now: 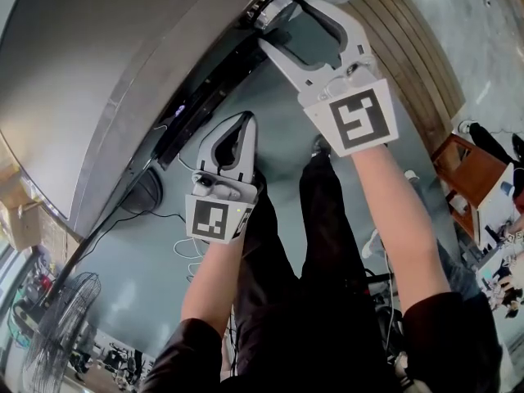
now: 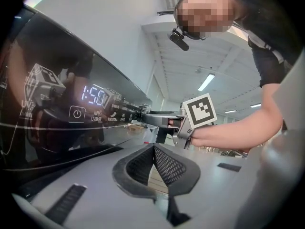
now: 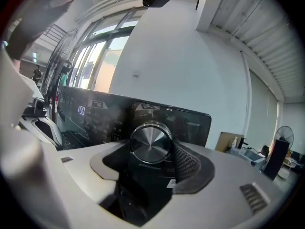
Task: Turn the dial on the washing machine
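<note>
- Dial (image 3: 151, 142) of brushed silver metal sits on the dark control panel (image 3: 90, 113) of the washing machine (image 1: 74, 64). It is just below the middle of the right gripper view and near the top edge, right of centre, of the head view.
- Right gripper (image 1: 286, 5) is up at that dial with one jaw on each side of it. In its own view the knob fills the gap between the two dark pads. The right pad (image 3: 187, 162) lies against the rim, and the left one looks to touch as well, so I judge it to be pinching the dial.
- Left gripper (image 2: 153, 149) has its jaws pressed together with nothing between them. It hangs lower in the head view, well apart from the dial, and takes no part.
- Lit display (image 2: 93, 95) glows in the upper left of the left gripper view, so the machine appears to be powered on.
- Step in hand, as I judge it, is that the grasp is made and the turn itself is about to be done or is under way. No mark on the knob shows how far it has turned.
- Next move calls for rolling the right wrist about the knob's own axis with even squeeze on both pads. Any sideways pull could let the smooth metal rim slip from the pads.
</note>
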Available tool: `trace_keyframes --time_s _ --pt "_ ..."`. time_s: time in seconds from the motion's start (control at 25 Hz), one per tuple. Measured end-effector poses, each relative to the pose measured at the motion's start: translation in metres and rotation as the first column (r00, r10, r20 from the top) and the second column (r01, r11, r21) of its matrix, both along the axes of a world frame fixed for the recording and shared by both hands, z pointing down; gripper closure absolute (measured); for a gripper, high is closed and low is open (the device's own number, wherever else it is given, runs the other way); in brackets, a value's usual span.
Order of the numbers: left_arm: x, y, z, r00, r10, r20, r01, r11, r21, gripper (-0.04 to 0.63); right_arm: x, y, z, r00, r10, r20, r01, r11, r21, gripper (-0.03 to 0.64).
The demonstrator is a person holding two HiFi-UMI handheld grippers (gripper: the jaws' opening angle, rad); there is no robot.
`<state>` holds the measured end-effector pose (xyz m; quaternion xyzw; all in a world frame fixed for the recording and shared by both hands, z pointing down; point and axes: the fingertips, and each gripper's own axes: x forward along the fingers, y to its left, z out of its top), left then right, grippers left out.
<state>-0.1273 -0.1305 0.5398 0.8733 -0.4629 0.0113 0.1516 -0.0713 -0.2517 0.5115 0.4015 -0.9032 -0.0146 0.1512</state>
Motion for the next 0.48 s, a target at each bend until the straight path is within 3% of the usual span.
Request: trace_keyframes --time_s 0.48 --pt "0.0043 0.0002 -0.0020 1.000 0.000 -0.011 0.000 1.000 -0.005 0.580 -0.0032 -0.0018 -0.0076 0.994 0.007 -0.110 0.005 0.994 0.108 0.341"
